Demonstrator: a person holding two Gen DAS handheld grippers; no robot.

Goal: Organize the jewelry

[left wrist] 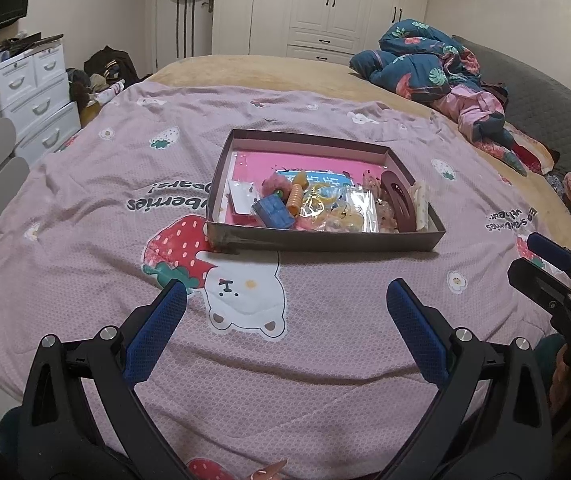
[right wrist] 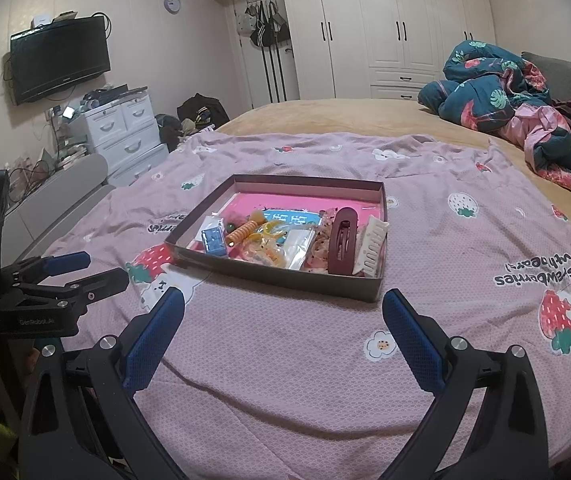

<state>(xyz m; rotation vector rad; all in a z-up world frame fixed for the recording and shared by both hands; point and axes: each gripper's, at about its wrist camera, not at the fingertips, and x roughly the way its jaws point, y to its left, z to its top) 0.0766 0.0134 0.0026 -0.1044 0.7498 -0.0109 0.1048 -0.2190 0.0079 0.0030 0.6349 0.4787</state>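
Note:
A shallow brown box (left wrist: 325, 242) (right wrist: 281, 280) with a pink floor lies on the pink strawberry-print quilt. Inside it are a maroon hair clip (left wrist: 397, 200) (right wrist: 343, 244), a cream hair clip (right wrist: 373, 252), an orange spiral hair tie (left wrist: 296, 196) (right wrist: 241, 232), a small blue box (left wrist: 273, 212) (right wrist: 213, 240) and clear bags of small accessories (left wrist: 349, 210) (right wrist: 285, 250). My left gripper (left wrist: 287, 292) is open over the quilt, short of the box. My right gripper (right wrist: 283, 298) is open too, just before the box's near wall. Both hold nothing.
A crumpled blue floral duvet (left wrist: 425, 60) (right wrist: 497, 88) lies at the far right of the bed. White drawers (left wrist: 37, 96) (right wrist: 125, 128) stand left of the bed, a wardrobe (right wrist: 385, 28) behind. Each gripper shows in the other's view: the right gripper (left wrist: 545, 268), the left gripper (right wrist: 81, 270).

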